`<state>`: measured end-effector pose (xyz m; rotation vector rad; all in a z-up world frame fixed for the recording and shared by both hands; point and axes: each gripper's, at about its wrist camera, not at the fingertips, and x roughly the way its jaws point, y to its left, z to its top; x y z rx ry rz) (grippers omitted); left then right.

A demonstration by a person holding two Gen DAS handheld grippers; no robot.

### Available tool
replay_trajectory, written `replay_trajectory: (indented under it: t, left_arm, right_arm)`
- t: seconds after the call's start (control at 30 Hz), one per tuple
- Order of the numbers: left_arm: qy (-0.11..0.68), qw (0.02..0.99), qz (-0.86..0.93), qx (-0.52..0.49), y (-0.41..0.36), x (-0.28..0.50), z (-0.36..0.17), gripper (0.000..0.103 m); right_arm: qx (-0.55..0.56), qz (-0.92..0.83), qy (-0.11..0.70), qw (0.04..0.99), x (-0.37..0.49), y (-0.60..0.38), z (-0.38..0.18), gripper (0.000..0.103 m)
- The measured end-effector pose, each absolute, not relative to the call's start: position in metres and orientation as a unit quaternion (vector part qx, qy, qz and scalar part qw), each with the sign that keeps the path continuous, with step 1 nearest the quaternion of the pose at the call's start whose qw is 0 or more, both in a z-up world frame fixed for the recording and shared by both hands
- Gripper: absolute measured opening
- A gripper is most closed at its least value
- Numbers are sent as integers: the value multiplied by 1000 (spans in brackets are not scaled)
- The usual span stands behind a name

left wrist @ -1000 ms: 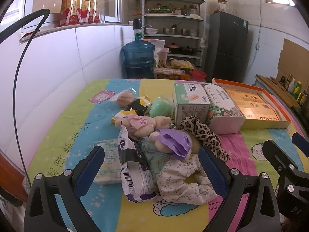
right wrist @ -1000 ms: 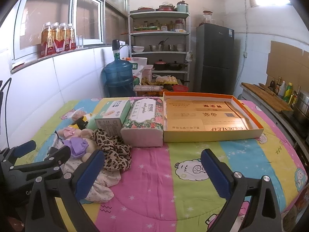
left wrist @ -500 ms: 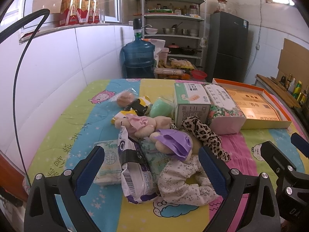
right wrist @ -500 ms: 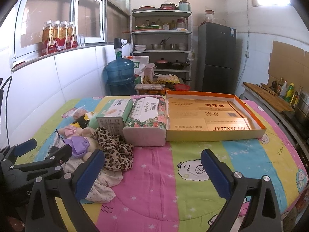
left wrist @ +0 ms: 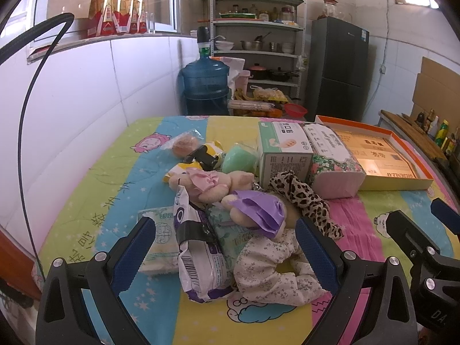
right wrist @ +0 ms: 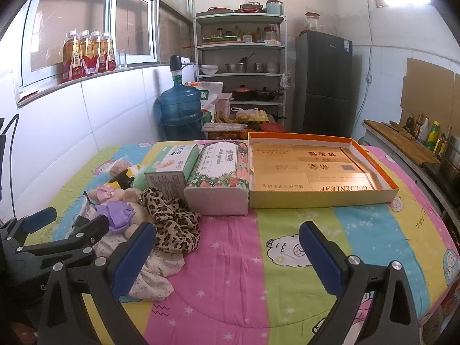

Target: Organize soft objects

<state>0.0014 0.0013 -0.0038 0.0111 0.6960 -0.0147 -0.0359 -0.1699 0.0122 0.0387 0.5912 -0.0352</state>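
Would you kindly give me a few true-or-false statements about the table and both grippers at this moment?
1. Both grippers are open and hold nothing. True: left gripper, right gripper.
2. The leopard cloth lies inside the orange box. False: it lies on the blanket by the tissue pack.
3. A purple cloth lies on the pile. True.
4. The water jug stands on the blanket. False: it stands behind the table.
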Motion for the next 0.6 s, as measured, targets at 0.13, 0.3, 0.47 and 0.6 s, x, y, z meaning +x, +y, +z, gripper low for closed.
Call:
replay_trajectory:
  t: [0.13,0.3,0.47,0.6]
  left_arm:
    - [342,940,-9,6,0,2,-6,98]
    - [341,940,-8,6,0,2,-7,98]
    - [341,940,-7,7,0,2,-7,98]
    - [343,939,-8,7,2,2,-8,98]
  right_arm:
    - [20,-15,293,956,-36,-167,10,101]
    - [20,-15,293,956,-36,-166,10,101]
    - [21,-13,295,955,-36,-164,8,101]
    - [22,-10,298,954,-35,-163,7,101]
